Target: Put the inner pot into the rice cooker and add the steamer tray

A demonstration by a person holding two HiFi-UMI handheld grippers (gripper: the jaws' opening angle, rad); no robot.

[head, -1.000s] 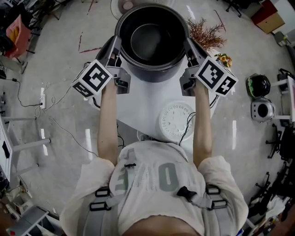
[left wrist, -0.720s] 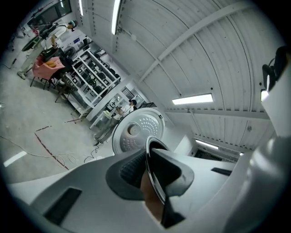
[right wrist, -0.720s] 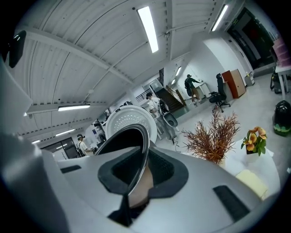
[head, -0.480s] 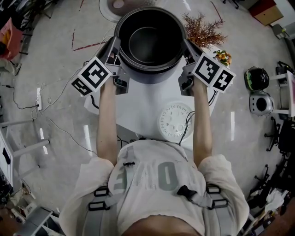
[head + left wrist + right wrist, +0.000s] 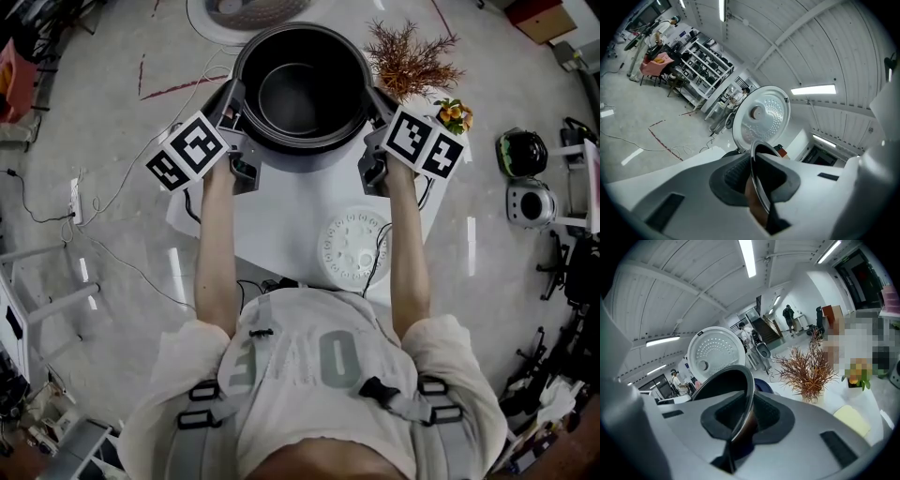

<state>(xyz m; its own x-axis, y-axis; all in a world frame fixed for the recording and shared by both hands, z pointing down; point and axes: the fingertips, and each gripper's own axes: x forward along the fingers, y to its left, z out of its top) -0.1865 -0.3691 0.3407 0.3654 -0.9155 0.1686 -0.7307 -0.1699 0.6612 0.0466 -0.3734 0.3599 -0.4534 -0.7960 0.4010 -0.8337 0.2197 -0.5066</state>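
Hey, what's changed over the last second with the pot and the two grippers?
The pot has sunk away from the head camera and moved toward the top of that view, carried by both grippers. The left gripper and right gripper stay clamped on its rim; nothing was let go. The steamer tray still lies on the table.

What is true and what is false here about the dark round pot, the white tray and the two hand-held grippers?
1. The left gripper and the right gripper each clamp the rim of the dark round metal pot. True.
2. The white round perforated steamer tray sits inside the pot. False: it lies on the white table, nearer the person.
3. The rice cooker's pale round lid stands open. True.
4. The dried reddish-brown plant stands beside the left gripper. False: it stands beside the right gripper.
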